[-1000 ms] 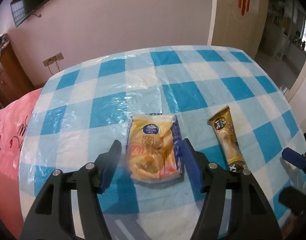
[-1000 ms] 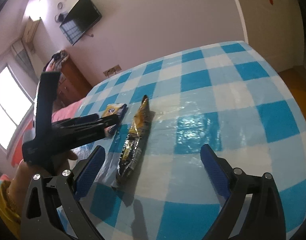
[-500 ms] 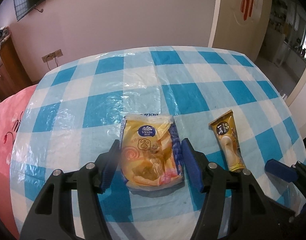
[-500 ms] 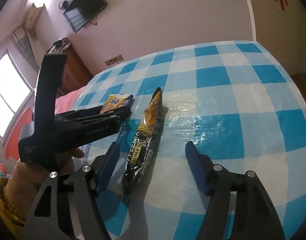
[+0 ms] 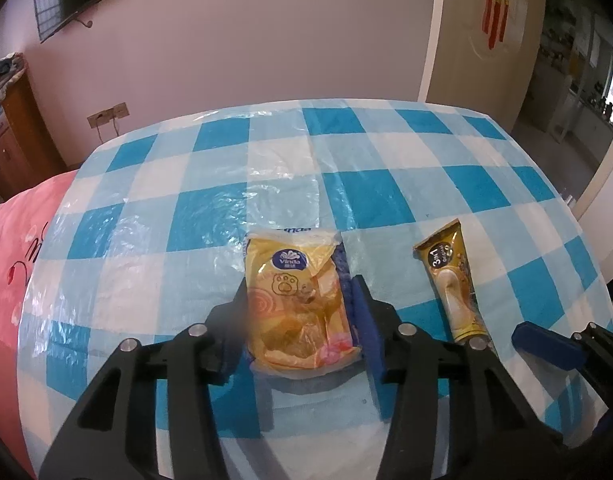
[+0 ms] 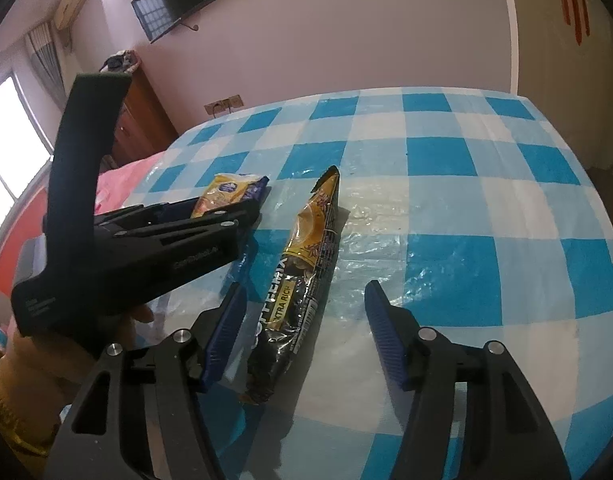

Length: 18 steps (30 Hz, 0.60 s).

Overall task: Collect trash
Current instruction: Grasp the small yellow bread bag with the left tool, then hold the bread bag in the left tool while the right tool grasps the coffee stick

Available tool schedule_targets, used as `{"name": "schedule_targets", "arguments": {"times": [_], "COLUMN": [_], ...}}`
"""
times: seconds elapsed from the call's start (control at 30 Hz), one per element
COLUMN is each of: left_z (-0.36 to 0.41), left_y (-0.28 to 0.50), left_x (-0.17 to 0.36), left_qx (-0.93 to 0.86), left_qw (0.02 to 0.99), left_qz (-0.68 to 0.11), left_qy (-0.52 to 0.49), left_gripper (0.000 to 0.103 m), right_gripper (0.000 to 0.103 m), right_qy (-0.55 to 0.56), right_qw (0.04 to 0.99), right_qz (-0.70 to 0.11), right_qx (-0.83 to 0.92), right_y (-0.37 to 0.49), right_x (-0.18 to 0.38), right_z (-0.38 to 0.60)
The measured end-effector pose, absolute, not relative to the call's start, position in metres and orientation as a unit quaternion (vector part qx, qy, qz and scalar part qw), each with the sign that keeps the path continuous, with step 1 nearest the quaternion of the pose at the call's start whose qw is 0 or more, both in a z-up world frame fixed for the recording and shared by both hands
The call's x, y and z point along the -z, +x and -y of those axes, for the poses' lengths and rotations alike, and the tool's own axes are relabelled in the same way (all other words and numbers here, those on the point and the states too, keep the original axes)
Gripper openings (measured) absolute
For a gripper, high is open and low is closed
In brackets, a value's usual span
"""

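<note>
On the near part of the table (image 5: pixel 386 152), covered in blue-and-white check cloth under clear plastic, lies a yellow tissue pack (image 5: pixel 300 312). Left gripper (image 5: pixel 302 320) is closing on it, blue pads pressed against both long sides, pack squeezed between them. Just right of it, apart, a gold 3-in-1 coffee sachet (image 5: pixel 452 284) lies flat toward the right edge of the table, long axis running away from the near edge. In the right wrist view, right gripper (image 6: pixel 306 332) is closing with the sachet (image 6: pixel 302 264) between its jaws, nearer the left pad; right pad clearly off it, left-pad contact can't tell. A hand (image 6: pixel 46 360) with yellow sleeve holds the left tool (image 6: pixel 146 240).
</note>
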State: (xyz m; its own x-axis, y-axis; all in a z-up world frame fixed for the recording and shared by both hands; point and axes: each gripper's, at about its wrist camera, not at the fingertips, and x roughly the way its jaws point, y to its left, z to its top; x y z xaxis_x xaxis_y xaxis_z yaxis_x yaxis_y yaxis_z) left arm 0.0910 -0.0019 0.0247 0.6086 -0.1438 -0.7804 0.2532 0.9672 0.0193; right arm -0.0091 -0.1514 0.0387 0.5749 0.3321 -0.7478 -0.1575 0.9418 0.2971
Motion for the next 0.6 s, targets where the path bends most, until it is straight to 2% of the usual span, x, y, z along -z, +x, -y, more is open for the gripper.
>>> {"name": "schedule_targets", "arguments": {"times": [0.17, 0.33, 0.43, 0.6], "left_z": [-0.005, -0.017, -0.025, -0.039], "left_y": [0.085, 0.075, 0.066, 0.047], "left_x": [-0.026, -0.028, -0.028, -0.029], "left_qx": [0.113, 0.114, 0.115, 0.12], "left_qw": [0.894, 0.893, 0.892, 0.89], "left_qz": [-0.43, -0.433, -0.436, -0.44], "left_qy": [0.051, 0.031, 0.022, 0.011], "left_gripper": [0.045, 0.044, 0.044, 0.044], "right_gripper": [0.051, 0.033, 0.029, 0.028], "right_qy": [0.09, 0.081, 0.08, 0.09], "right_qw": [0.884, 0.882, 0.881, 0.879], "right_qz": [-0.441, -0.444, -0.445, -0.445], "right_qx": [-0.128, -0.138, -0.141, -0.145], "right_y": [-0.01, -0.007, -0.007, -0.005], "right_x": [-0.038, -0.037, -0.036, -0.035], "right_z": [0.15, 0.146, 0.146, 0.149]}}
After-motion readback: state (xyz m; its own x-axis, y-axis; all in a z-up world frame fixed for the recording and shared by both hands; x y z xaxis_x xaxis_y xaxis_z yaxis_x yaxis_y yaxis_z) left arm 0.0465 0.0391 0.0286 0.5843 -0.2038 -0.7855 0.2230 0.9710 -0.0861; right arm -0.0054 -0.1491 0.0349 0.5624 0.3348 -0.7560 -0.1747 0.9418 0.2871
